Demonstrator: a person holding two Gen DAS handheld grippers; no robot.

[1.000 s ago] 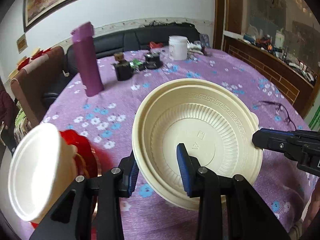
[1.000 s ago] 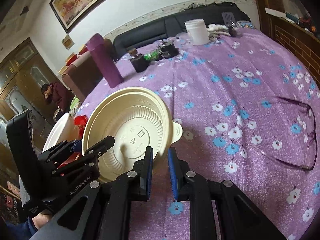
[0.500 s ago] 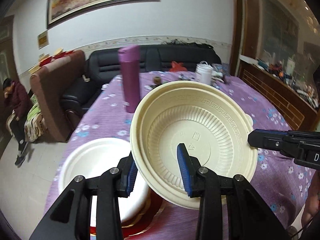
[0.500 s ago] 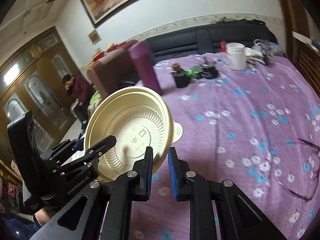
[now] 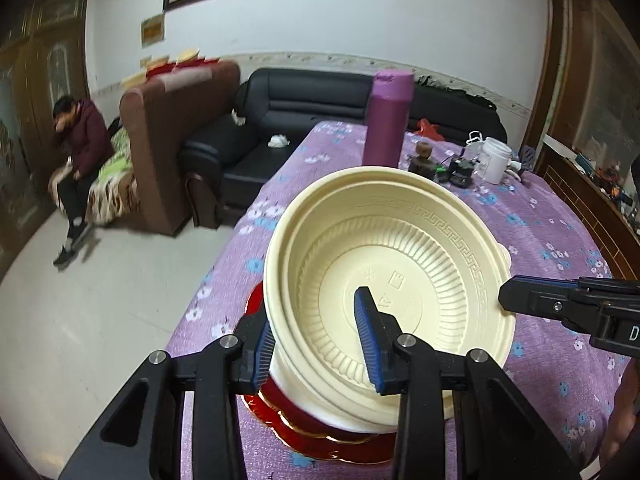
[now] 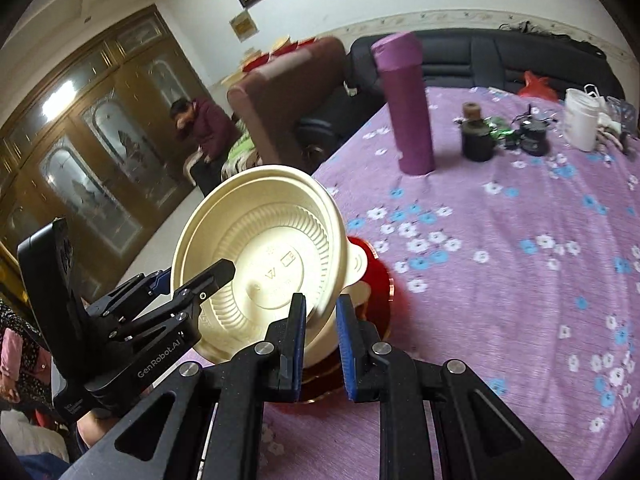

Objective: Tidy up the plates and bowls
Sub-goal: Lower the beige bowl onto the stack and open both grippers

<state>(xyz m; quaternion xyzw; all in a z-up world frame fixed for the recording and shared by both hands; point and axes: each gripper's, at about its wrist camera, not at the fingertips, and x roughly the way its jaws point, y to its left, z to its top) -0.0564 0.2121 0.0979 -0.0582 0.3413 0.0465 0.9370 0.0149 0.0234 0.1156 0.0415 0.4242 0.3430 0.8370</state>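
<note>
Cream bowl point(image 5: 400, 280) clamped btwn both tongs' pads.

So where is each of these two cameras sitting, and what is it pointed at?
Left wrist view: on the left gripper, looking down along its fingers at the cream bowl they clamp, above a red plate; the right gripper's tip enters from the right.
Right wrist view: on the right gripper, pinching the bowl's rim; the left gripper and a hand show at left.
Shared: bowl, red plate, purple bottle, floral tablecloth.
</note>
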